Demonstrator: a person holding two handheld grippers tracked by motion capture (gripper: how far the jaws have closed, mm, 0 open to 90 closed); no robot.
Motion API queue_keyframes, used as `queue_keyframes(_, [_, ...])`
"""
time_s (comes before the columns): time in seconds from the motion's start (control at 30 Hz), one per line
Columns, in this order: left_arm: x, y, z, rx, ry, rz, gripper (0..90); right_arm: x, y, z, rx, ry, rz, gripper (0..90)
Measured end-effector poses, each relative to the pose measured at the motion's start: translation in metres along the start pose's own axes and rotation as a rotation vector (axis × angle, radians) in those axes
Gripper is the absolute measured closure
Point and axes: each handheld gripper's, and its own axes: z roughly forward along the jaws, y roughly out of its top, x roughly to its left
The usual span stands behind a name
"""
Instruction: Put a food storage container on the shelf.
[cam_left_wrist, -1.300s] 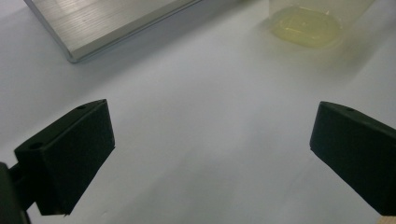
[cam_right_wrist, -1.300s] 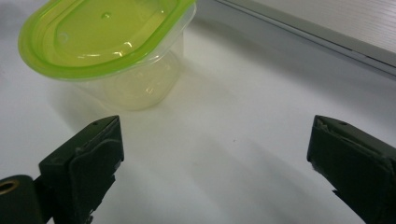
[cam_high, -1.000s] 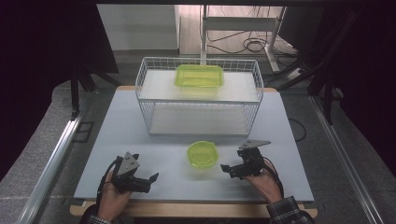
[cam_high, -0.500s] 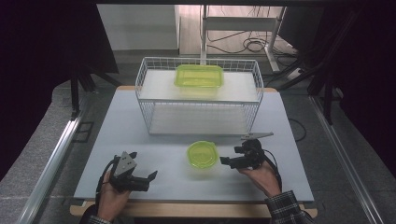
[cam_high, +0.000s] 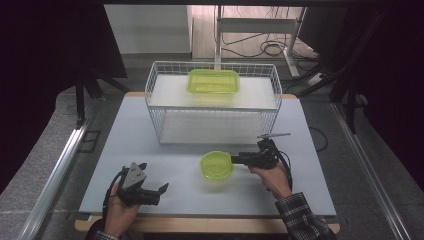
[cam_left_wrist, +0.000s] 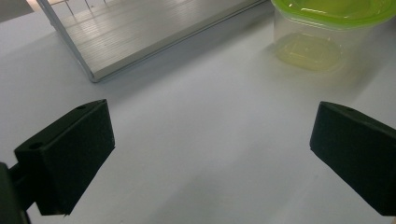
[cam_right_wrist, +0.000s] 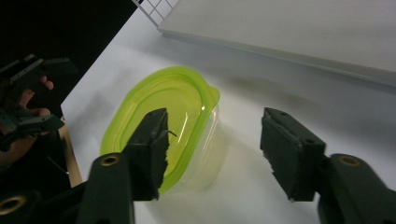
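The right tongs (cam_right_wrist: 212, 156) are spread beside the tub (cam_high: 216, 165), one jaw over its rim, nothing pinched. The left tongs (cam_left_wrist: 210, 158) gape over bare table (cam_high: 150, 150). The tub sits near the front edge, before the wire basket (cam_high: 212, 122). Thin, glossy plastic with a green lid may slip or tip under a shallow pinch.

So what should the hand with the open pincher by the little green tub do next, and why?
Probably ease the right gripper a bit farther forward and then close it. Its jaws are open, one over the lid of the round green container and one outside its wall, so the rim sits between them ungripped. The left gripper rests open, apart.
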Motion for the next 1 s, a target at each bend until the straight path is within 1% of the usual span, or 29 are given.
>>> queue_keyframes(0.03, [0.0, 0.0, 0.0, 0.001, 0.0, 0.0, 0.0, -0.002, 0.002, 0.004, 0.009, 0.011, 0.012, 46.8])
queue_keyframes(0.1, [-0.001, 0.0, 0.0, 0.004, -0.002, -0.002, 0.0, -0.003, 0.003, 0.006, 0.016, 0.017, 0.02, 48.2])
queue_keyframes(0.13, [-0.001, 0.0, 0.0, 0.005, -0.003, 0.0, 0.0, -0.005, 0.004, 0.01, 0.029, 0.034, 0.038, 50.9])
queue_keyframes(0.2, [-0.001, 0.0, 0.0, 0.006, -0.003, 0.001, 0.0, -0.005, 0.003, 0.012, 0.035, 0.04, 0.045, 52.1])
queue_keyframes(0.23, [0.0, 0.0, 0.001, 0.007, -0.004, 0.001, 0.0, -0.006, 0.002, 0.015, 0.053, 0.05, 0.064, 55.0])
queue_keyframes(0.37, [-0.001, 0.0, 0.001, 0.01, -0.006, 0.006, 0.0, -0.006, -0.001, 0.017, 0.059, 0.085, 0.097, 61.5])
queue_keyframes(0.4, [-0.001, 0.0, 0.001, 0.01, -0.006, 0.006, 0.0, -0.006, -0.001, 0.017, 0.059, 0.085, 0.097, 61.5])
queue_keyframes(0.5, [-0.001, 0.0, 0.001, 0.014, -0.007, 0.009, 0.0, -0.005, -0.001, 0.02, 0.088, 0.123, 0.143, 67.0])
queue_keyframes(0.53, [-0.001, 0.0, 0.002, 0.014, -0.006, 0.01, 0.0, -0.007, -0.001, 0.022, 0.094, 0.137, 0.172, 72.8])
queue_keyframes(0.57, [-0.001, 0.0, 0.002, 0.014, -0.006, 0.01, 0.0, -0.008, -0.001, 0.021, 0.087, 0.151, 0.193, 77.1])
queue_keyframes(0.6, [-0.001, 0.0, 0.002, 0.014, -0.006, 0.01, 0.0, -0.008, -0.001, 0.021, 0.087, 0.151, 0.193, 77.1])
queue_keyframes(0.63, [-0.001, 0.0, 0.002, 0.014, -0.007, 0.01, 0.0, -0.009, -0.001, 0.02, 0.092, 0.149, 0.2, 80.0])
queue_keyframes(0.7, [-0.001, 0.0, 0.002, 0.016, -0.008, 0.009, 0.0, -0.008, -0.001, 0.019, 0.099, 0.146, 0.201, 80.5])
queue_keyframes(0.8, [-0.001, 0.0, 0.002, 0.017, -0.007, 0.012, 0.0, -0.006, -0.001, 0.018, 0.096, 0.141, 0.19, 80.7])
queue_keyframes(0.87, [-0.001, 0.0, 0.002, 0.016, -0.006, 0.012, 0.0, -0.004, 0.0, 0.016, 0.086, 0.149, 0.192, 80.8])
queue_keyframes(0.9, [-0.001, 0.0, 0.002, 0.015, -0.006, 0.01, 0.0, -0.001, 0.002, 0.012, 0.069, 0.157, 0.192, 80.8])
queue_keyframes(0.93, [-0.001, 0.0, 0.002, 0.014, -0.005, 0.009, 0.0, -0.001, 0.002, 0.012, 0.069, 0.157, 0.192, 80.8])
queue_keyframes(1.0, [-0.001, 0.0, 0.002, 0.016, -0.006, 0.009, 0.0, 0.004, 0.007, 0.006, 0.052, 0.158, 0.175, 80.7])
